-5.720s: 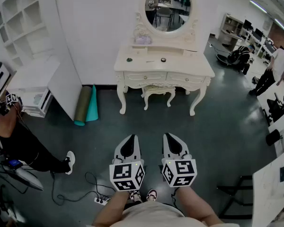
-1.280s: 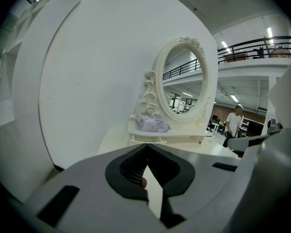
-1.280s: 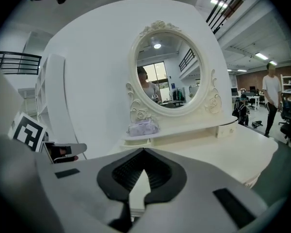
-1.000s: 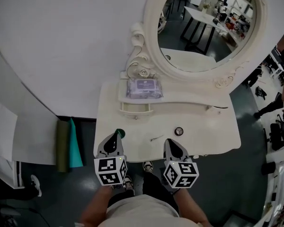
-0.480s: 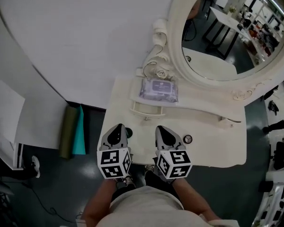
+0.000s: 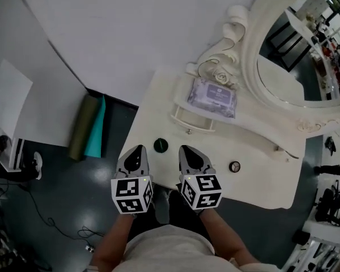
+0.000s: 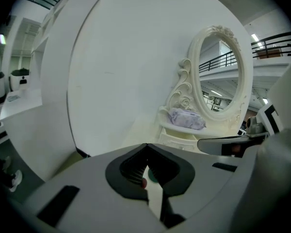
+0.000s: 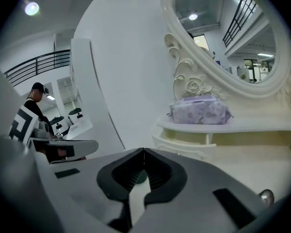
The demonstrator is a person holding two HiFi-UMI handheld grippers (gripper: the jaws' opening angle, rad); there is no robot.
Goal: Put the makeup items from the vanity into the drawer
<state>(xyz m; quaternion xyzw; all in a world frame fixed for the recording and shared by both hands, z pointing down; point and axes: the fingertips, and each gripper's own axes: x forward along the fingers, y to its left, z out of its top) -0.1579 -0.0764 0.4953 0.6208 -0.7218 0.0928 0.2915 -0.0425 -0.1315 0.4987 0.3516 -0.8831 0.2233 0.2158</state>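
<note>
A: A white wall [image 6: 130, 33] backs a cream vanity tabletop [image 6: 260, 177], with an oval mirror [image 6: 306, 55] in a carved frame above it. What is there to pick up?

B: Two small things. A dark green round item [image 6: 160, 145], flat-topped like a jar lid, sits at the left end of the tabletop near the front edge. A small round case [image 6: 234, 166] with a dark rim and pale centre lies further right, also near the front edge.

A: And the purple thing?

B: A lavender pack [image 6: 212, 97], soft and crinkled, rests on the raised shelf [image 6: 181, 118] at the mirror's foot. Under that shelf is a small drawer [image 6: 188, 128] with a knob, closed.

A: Where are the tools?

B: The left hand-held gripper [image 6: 137, 149] and the right hand-held gripper [image 6: 184, 148] hang side by side over the front edge. The green item lies just ahead, between their tips. Each has its jaws closed tip to tip with nothing clamped.

A: Room to move?

B: Bare tabletop runs from the shelf front to the front edge, and the two items are well apart. The left edge is close beside the left tool; beyond it, rolled mats [image 6: 89, 127], olive and teal, lie on the dark floor [image 6: 62, 186] against the wall.
</note>
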